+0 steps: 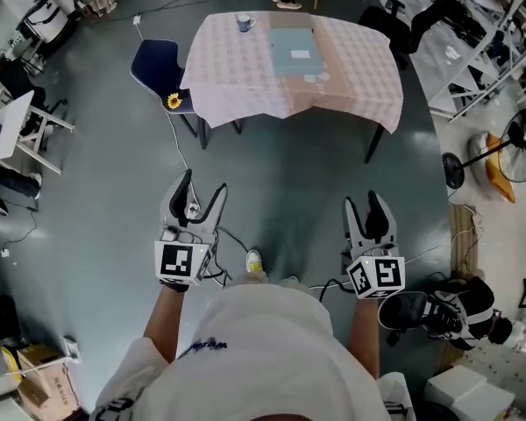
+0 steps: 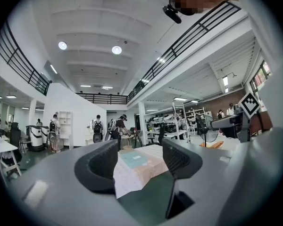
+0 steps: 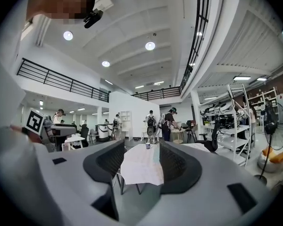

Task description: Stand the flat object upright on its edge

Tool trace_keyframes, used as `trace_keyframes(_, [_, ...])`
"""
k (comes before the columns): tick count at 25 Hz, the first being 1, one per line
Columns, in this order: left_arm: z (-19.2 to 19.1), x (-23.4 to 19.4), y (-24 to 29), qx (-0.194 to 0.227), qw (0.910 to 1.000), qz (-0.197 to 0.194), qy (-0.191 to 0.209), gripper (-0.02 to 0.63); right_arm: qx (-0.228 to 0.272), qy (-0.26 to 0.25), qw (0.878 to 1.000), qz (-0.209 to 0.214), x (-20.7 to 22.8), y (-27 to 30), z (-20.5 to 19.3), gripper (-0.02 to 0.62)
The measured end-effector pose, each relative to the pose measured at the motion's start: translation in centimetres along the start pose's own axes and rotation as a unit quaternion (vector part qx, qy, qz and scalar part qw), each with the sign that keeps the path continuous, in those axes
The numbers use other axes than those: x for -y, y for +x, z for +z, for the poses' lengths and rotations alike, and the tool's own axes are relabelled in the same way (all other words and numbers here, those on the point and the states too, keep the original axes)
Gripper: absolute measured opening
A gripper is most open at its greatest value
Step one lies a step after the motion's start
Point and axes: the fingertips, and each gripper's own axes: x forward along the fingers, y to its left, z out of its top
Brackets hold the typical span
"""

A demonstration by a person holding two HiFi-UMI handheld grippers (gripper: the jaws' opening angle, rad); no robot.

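Flat object (image 1: 294, 53), a pale blue-green rectangle with a white label, lies flat on the cloth-covered surface (image 1: 351, 86) near a mug (image 1: 245, 23); left tongs (image 1: 203, 187) and right tongs (image 1: 364, 202), well apart from it, stand parted and empty; only the gripper views show people (image 3: 170, 121) beyond.

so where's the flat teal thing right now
In the head view the flat teal object lies on the cloth-covered table straight ahead, toward its far side and just right of the mug.
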Motion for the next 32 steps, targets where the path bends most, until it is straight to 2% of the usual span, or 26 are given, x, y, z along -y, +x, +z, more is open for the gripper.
trace_keyframes(3, [-0.4, -0.7, 0.6, -0.008, 0.9999, 0.0, -0.006, 0.342, -0.008, -0.014, 1.0, 0.002, -0.6, 0.8, -0.3, 0.323])
trace_keyframes(5, [-0.8, -1.3, 1.1, -0.01, 0.9999, -0.004, -0.012, 0.372, -0.007, -0.01, 1.0, 0.001, -0.9, 1.5, -0.3, 0.365])
trace_keyframes(9, [-1.8, -2.8, 1.3, -0.002, 0.9995, -0.018, -0.028, 0.437, -0.004, 0.003, 1.0, -0.012, -1.8, 3.1, -0.4, 0.527])
trace_keyframes(12, [-2.3, -4.1, 1.4, 0.002, 0.9993, -0.018, -0.034, 0.496, 0.0, -0.009, 1.0, -0.024, -2.5, 4.2, 0.2, 0.592])
trace_keyframes(15, [-3.2, -4.7, 1.8, -0.003, 0.999, -0.025, -0.036, 0.517, -0.002, -0.015, 0.999, -0.032, -2.8, 4.9, 0.3, 0.594])
trace_keyframes(23, [-4.4, -5.7, 3.7, -0.01, 0.9989, -0.033, -0.03, 0.517, -0.026, -0.024, 0.999, -0.025, -3.0, 7.6, -0.4, 0.592])
trace_keyframes(26, [-4.3, -5.3, 5.5, -0.003, 0.9985, -0.04, -0.036, 0.516, -0.034, -0.024, 0.999, -0.021, -2.0, 9.0, -1.0, 0.592])
trace_keyframes(32, [-5.6, -6.0, 11.4, -0.018, 0.9986, -0.042, -0.027, 0.515, -0.039, -0.02, 0.999, -0.012, 1.2, 14.5, -1.5, 0.592])
